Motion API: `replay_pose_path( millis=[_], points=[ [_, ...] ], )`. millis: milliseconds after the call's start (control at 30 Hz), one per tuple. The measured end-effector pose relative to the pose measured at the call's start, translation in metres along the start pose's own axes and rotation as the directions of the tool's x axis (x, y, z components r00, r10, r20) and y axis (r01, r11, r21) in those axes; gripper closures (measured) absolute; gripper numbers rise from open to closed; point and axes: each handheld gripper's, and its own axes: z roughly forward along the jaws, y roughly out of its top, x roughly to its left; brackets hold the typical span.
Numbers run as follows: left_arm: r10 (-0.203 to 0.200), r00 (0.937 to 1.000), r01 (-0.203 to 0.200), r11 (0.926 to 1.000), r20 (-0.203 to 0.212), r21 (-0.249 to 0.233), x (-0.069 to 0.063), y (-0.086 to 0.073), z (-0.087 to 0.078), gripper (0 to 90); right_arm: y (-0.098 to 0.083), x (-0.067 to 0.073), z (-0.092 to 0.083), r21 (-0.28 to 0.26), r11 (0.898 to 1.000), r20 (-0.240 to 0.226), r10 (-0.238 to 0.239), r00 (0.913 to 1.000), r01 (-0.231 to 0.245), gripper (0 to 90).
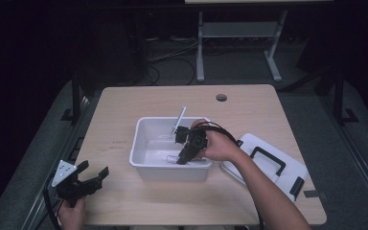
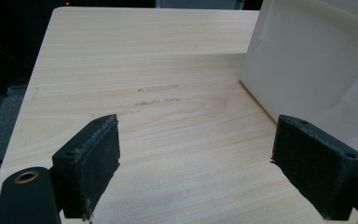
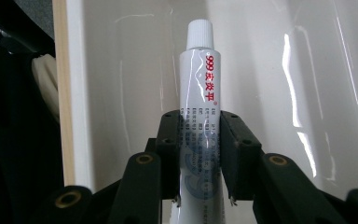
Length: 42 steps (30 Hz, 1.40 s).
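A: Left gripper (image 1: 93, 176)?
B: Parked left of the bin (image 1: 141, 165), low over the table (image 1: 124, 103), jaws spread wide with nothing between them. My guess: it waits clear so the right has room.

A: Right gripper (image 1: 184, 155)?
B: Inside the bin, near its front wall. Clamped on a white tube (image 3: 199, 100) with red print, pads squeezing mid-body, cap pointing away from the jaws. Mid-body grip likely keeps it from swinging.

A: Anything else?
B: A thin white stick (image 1: 179, 120) leans on the bin's back rim. The lid (image 1: 268, 163) lies right of the bin, off so the bin stays open.
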Motion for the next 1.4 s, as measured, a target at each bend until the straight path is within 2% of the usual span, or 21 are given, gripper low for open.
replay_pose_path(
  millis=[67, 467, 867, 1233, 1400],
  points=[
    [0.002, 1.0000, -0.002, 1.0000, 0.001, 0.001, 0.000, 0.000, 0.000, 14.0, 0.000, -0.001, -0.003, -0.025, 1.000, -0.001, 0.010, 1.0000, -0.010, 63.4],
    [0.003, 1.0000, -0.003, 1.0000, 0.002, 0.001, 0.000, 0.000, 0.000, 14.0, -0.003, -0.002, -0.013, -0.047, 0.998, -0.003, 0.032, 0.9995, -0.032, 57.6],
    [-0.002, 1.0000, 0.002, 1.0000, -0.001, 0.001, 0.000, 0.000, 0.000, 14.0, -0.003, 0.002, -0.036, -0.053, 0.998, 0.031, 0.033, 0.9990, -0.031, 51.7],
    [-0.002, 1.0000, 0.002, 1.0000, 0.000, 0.005, 0.000, 0.000, 0.001, 14.0, -0.012, 0.003, -0.054, -0.061, 0.997, 0.062, 0.042, 0.9972, -0.039, 47.3],
    [-0.003, 1.0000, 0.003, 1.0000, -0.003, 0.004, 0.000, 0.000, 0.000, 14.0, -0.021, 0.002, -0.062, -0.065, 0.996, 0.075, 0.061, 0.9953, -0.056, 46.1]
  ],
)
